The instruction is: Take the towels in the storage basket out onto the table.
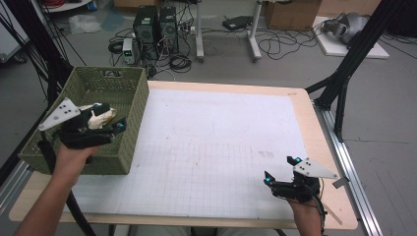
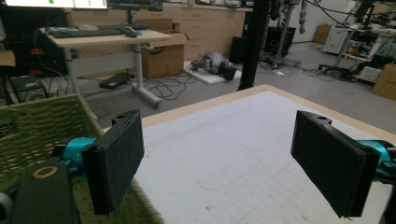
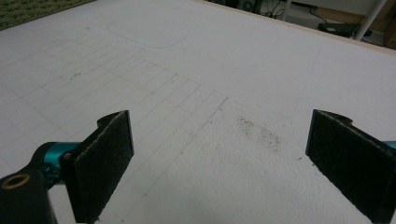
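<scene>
Nearest the person, at the table's front right, the right gripper hovers low over the white gridded mat, its jaws spread wide with nothing between them; in the right gripper view they frame bare mat and a faint dark smudge. Farther along on the left, the left gripper is held over the near right part of the olive-green woven plastic basket, which stands on the table's left edge. Its jaws are released too, one over the basket wall and one out over the mat. Just beside it in the high view sits something pale; what it is I cannot tell. Beyond lies the light wooden tabletop.
</scene>
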